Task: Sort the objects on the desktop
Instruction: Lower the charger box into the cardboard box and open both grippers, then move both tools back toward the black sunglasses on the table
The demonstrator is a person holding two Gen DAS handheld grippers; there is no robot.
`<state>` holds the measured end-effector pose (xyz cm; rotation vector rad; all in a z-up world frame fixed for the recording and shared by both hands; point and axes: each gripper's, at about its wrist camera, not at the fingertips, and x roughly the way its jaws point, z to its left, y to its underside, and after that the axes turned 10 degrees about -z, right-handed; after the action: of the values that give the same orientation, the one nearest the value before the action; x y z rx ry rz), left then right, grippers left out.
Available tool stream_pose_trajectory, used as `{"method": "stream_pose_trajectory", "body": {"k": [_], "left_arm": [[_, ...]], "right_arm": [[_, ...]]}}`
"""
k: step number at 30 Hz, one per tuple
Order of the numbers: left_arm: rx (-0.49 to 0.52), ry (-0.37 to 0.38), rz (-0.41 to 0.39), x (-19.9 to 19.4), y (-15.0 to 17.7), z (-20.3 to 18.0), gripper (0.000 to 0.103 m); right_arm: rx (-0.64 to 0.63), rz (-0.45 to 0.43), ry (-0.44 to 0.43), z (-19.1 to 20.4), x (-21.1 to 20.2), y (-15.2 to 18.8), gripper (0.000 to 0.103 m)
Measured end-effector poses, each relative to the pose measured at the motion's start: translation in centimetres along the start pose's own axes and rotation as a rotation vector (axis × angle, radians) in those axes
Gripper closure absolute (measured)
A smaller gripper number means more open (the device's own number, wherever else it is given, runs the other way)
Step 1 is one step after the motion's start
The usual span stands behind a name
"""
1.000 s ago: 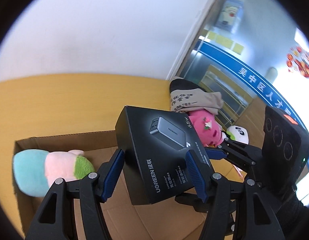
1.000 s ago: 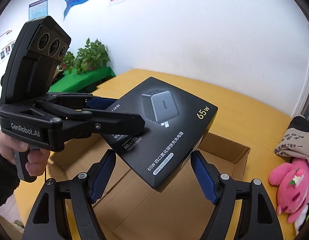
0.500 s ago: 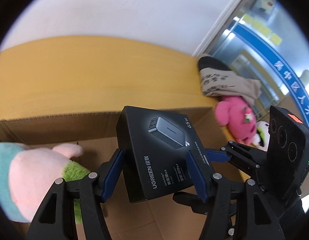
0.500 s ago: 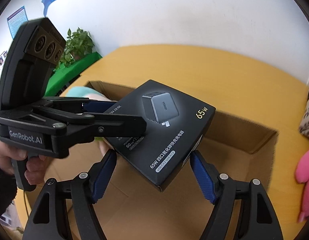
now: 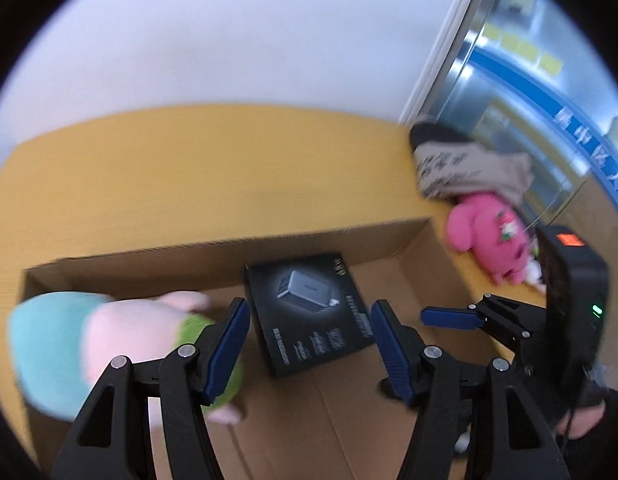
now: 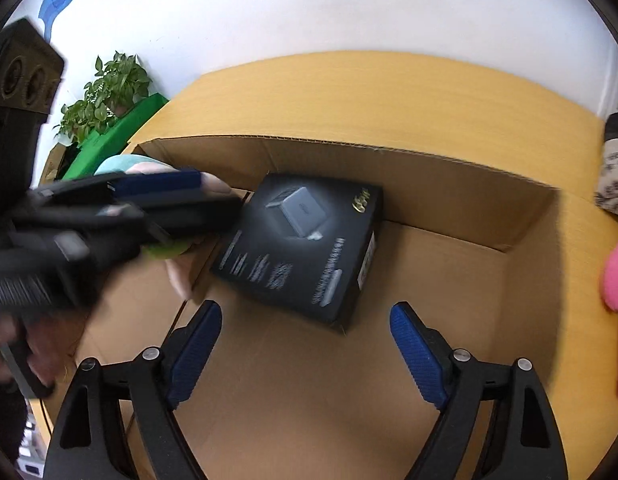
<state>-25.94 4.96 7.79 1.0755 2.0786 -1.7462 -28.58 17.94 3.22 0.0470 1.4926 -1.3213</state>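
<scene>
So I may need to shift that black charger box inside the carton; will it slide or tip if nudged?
The black box looks flat with crisp edges, so it is probably stiff and unlikely to tip. Its finish looks smooth, so it would likely slide on the carton floor. One corner seems propped on the plush, so it may rock.

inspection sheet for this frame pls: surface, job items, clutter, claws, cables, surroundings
Surface: yellow wooden table.
Job's things: black charger box lies flat inside the open cardboard box, beside a pastel plush toy.
Clutter: pink plush and folded printed cloth on the table outside the carton.
Claws: left claw and right claw both open, empty, above the carton.
Cables: nothing seen.
Surroundings: white wall, potted plant, glass partition.
</scene>
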Motion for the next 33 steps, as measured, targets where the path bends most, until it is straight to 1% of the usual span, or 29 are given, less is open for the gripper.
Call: {"method": "stream_pose_trajectory", "body": {"k": [1,3,4,5,6,8,9,10,12,13,14,15,16,17,18,19,20,21,22,23,24,25,27,28,29,30,31,32,33], "left_arm": [[0.007,-0.008,-0.031,-2.3,0.0,0.1,0.042],[0.041,-0.023,-0.096,-6.3,0.0,-0.3,0.039],[0.069,-0.028,-0.142,-9.4,0.4,-0.5,0.039],[0.086,-0.034,-0.173,-11.6,0.8,-0.8,0.038],[0.095,-0.032,-0.195,-13.6,1.1,-1.1,0.033],[0.098,-0.008,-0.251,-18.3,2.3,-1.6,0.028],[0.101,-0.001,-0.269,-19.6,2.5,-2.0,0.028],[0.106,0.006,-0.289,-21.9,3.3,-2.3,0.028],[0.116,0.005,-0.309,-24.3,4.4,-2.9,0.028],[0.126,-0.017,-0.315,-25.6,5.2,-2.9,0.028],[0.148,-0.071,-0.311,-26.6,6.1,-3.3,0.045],[0.168,-0.102,-0.291,-27.1,6.6,-3.6,0.089],[0.176,-0.129,-0.249,-27.4,7.5,-3.7,0.102],[0.168,-0.118,-0.223,-27.9,8.1,-3.9,0.099],[0.165,-0.095,-0.220,-28.5,8.8,-4.0,0.099],[0.160,-0.068,-0.228,-29.2,9.5,-4.0,0.099],[0.152,-0.046,-0.234,-29.7,10.2,-4.1,0.097],[0.141,-0.043,-0.230,-30.3,10.9,-4.0,0.084],[0.132,-0.055,-0.225,-30.7,11.4,-3.9,0.070],[0.122,-0.083,-0.232,-31.3,12.0,-3.8,0.033],[0.115,-0.103,-0.257,-31.8,12.4,-3.8,0.019],[0.109,-0.113,-0.292,-32.6,13.0,-3.7,0.019],[0.092,-0.092,-0.285,-33.7,14.0,-3.5,0.020],[0.071,-0.070,-0.275,-33.9,14.5,-3.2,0.022],[0.063,-0.049,-0.264,-33.8,14.7,-3.2,0.036],[0.058,0.010,-0.239,-33.8,15.3,-3.1,0.074],[0.032,0.063,-0.210,-33.7,16.0,-2.7,0.096],[0.004,0.076,-0.190,-33.5,16.6,-2.3,0.098],[-0.009,0.070,-0.189,-33.1,16.9,-2.2,0.098]], "right_arm": [[0.000,-0.014,0.003,0.3,-1.3,-0.1,0.012],[-0.009,-0.077,0.015,1.2,-5.4,0.2,0.011],[-0.015,-0.106,0.012,1.7,-7.2,0.3,0.010],[-0.024,-0.132,0.002,2.0,-9.0,0.3,0.010],[-0.043,-0.169,-0.009,2.9,-11.7,0.7,0.010],[-0.078,-0.218,-0.002,4.9,-14.5,1.0,0.010],[-0.104,-0.259,0.019,6.1,-16.8,1.8,0.010],[-0.118,-0.279,0.036,6.9,-17.9,2.3,0.010],[-0.137,-0.300,0.074,8.3,-20.3,3.7,0.010],[-0.144,-0.298,0.085,9.2,-20.7,4.1,0.015],[-0.152,-0.296,0.092,9.7,-21.4,4.8,0.040],[-0.168,-0.281,0.102,10.3,-21.6,6.0,0.062],[-0.180,-0.256,0.112,10.8,-21.7,6.7,0.097],[-0.185,-0.240,0.125,10.9,-21.8,7.6,0.097],[-0.188,-0.227,0.126,11.6,-22.4,8.7,0.097],[-0.178,-0.218,0.102,12.0,-22.8,9.5,0.097],[-0.167,-0.214,0.080,12.2,-23.1,10.0,0.093],[-0.150,-0.200,0.038,12.6,-23.6,10.8,0.083],[-0.142,-0.199,0.027,12.7,-24.0,11.3,0.047],[-0.138,-0.211,0.034,12.9,-24.5,11.8,0.016],[-0.144,-0.246,0.061,13.3,-25.5,12.5,0.012],[-0.155,-0.254,0.075,13.6,-26.0,12.9,0.015],[-0.178,-0.244,0.095,14.2,-27.0,13.9,0.037],[-0.169,-0.240,0.093,14.2,-27.2,14.3,0.057],[-0.154,-0.235,0.088,14.1,-27.3,14.6,0.071],[-0.139,-0.229,0.080,14.2,-27.4,15.2,0.076],[-0.136,-0.228,0.077,14.3,-27.5,15.6,0.081],[-0.131,-0.223,0.064,14.5,-27.4,16.2,0.081],[-0.120,-0.220,0.046,14.7,-27.4,16.8,0.081]]}}
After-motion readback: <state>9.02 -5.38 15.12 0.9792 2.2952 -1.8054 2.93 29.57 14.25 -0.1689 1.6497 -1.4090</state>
